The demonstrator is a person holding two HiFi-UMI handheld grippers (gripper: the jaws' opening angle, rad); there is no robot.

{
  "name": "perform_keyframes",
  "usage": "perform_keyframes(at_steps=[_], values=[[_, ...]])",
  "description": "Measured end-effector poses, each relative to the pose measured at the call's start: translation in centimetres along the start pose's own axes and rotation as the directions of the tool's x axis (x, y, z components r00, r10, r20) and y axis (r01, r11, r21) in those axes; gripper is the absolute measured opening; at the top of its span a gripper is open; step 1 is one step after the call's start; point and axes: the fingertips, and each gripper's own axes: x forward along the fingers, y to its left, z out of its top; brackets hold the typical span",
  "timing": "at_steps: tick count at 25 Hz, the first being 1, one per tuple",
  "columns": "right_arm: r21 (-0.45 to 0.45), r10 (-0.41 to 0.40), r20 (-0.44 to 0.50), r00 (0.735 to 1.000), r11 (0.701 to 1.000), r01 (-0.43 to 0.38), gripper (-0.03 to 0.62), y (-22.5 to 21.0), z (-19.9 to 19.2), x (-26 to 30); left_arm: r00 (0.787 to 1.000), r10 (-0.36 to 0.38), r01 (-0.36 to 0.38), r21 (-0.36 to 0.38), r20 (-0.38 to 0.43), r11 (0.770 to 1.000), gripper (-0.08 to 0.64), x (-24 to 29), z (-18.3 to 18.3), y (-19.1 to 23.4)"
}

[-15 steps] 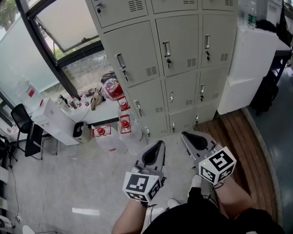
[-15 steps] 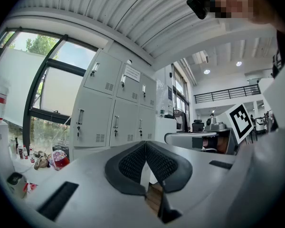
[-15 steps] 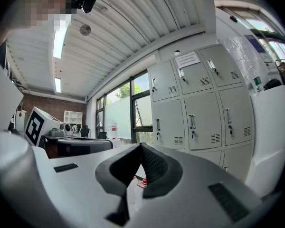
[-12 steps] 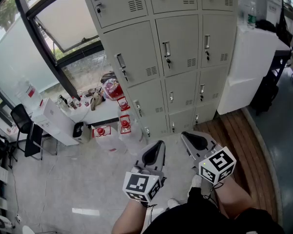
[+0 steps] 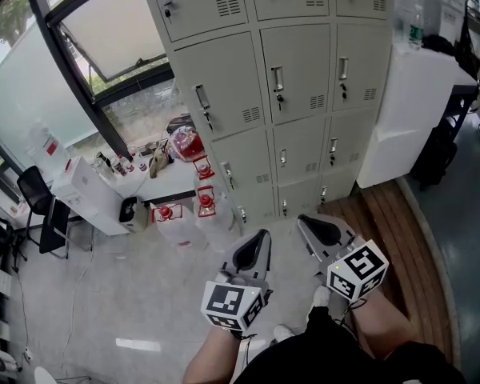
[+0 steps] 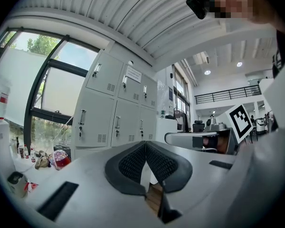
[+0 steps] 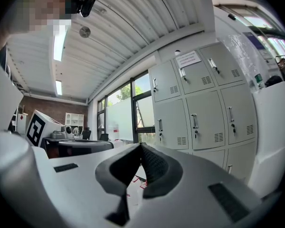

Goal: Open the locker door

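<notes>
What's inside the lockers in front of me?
Nothing inside can be seen: every locker door in view is shut and covers its contents. Only the handles, keys and vent slots show on the fronts.

Pale grey floor (image 5: 104, 294) beneath left tool (image 5: 262, 237). Clear water jugs (image 5: 172, 221), red caps, standing on floor ahead-left of it. Wooden flooring strip (image 5: 392, 214) right of right tool (image 5: 304, 222). Locker bank (image 5: 296, 110) stands on floor ahead.
</notes>
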Motion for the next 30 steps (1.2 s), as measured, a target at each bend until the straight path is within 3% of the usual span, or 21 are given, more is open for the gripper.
perform_keyframes(at_steps=[15,30], values=[[-0.033,0.026,-0.014,1.000,0.999,-0.026,0.054,-0.3,0.3,1.9,0.999,0.041,-0.041,-0.017,0.008,0.999,0.017,0.0,-0.2,1.6],[0.006,0.031,-0.001,1.000,1.000,-0.031,0.054,-5.9,0.7,6.0,0.998,0.060,-0.060,-0.010,-0.001,0.998,0.017,5.5,0.3,4.2]])
